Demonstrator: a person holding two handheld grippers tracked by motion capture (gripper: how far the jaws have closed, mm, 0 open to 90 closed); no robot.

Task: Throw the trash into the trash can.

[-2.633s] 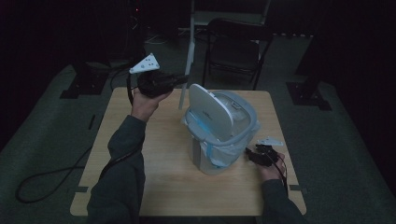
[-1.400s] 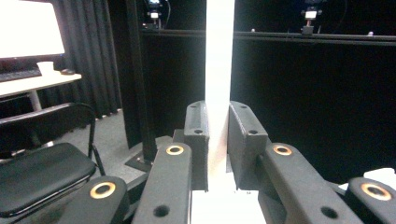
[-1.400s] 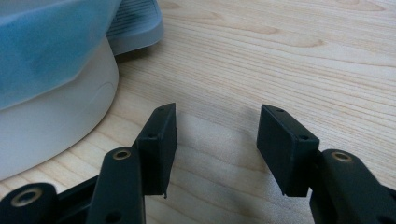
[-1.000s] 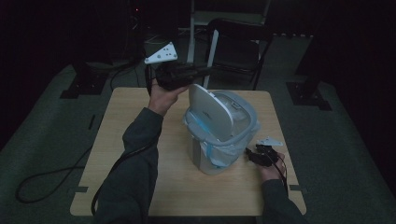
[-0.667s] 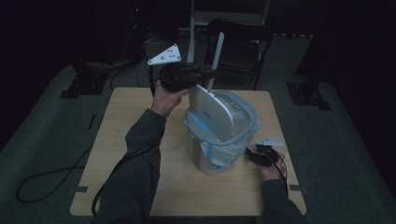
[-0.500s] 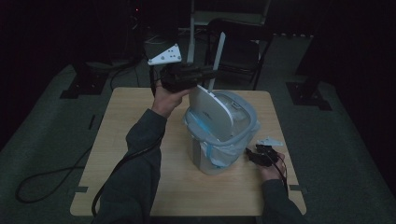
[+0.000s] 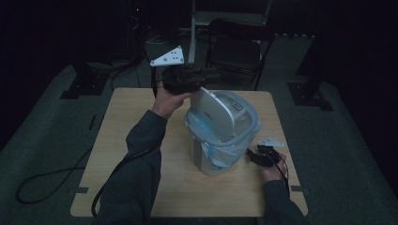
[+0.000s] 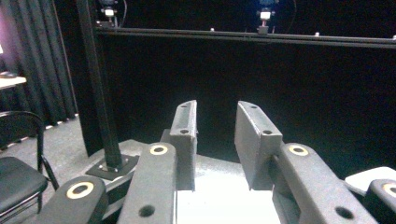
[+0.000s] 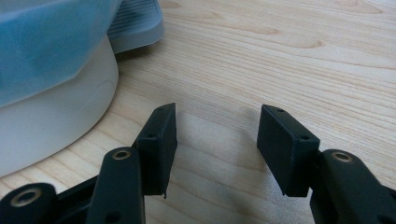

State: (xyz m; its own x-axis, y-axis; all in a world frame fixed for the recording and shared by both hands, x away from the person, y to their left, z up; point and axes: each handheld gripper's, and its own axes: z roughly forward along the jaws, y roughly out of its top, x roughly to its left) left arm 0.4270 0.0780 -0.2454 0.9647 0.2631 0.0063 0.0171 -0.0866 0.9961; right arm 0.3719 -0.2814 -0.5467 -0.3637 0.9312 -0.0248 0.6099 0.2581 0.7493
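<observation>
I judge the white bin lid [image 7: 217, 116], leaning tilted inside the lined bin [image 7: 220, 154] on the table [image 7: 141, 140], light, stiff and slick, best taken at its upper edge; left gripper [image 7: 206, 77] fingers have just been opening, empty, right gripper [image 9: 217, 135] fingers released beside the bin.

white plastic bin [image 7: 206, 161]: white body, pale grey rim
bin liner bag [image 7: 220, 152]: translucent light blue
flat swing lid [image 7: 217, 115]: white with grey edge
wooden table [image 7: 117, 140]: light tan, fine wood grain
left gripper [image 8: 215, 140]: dark grey pads, black arms, brass-ringed holes
right gripper [image 9: 215, 140]: black
folding chair [image 7: 234, 49]: black
</observation>
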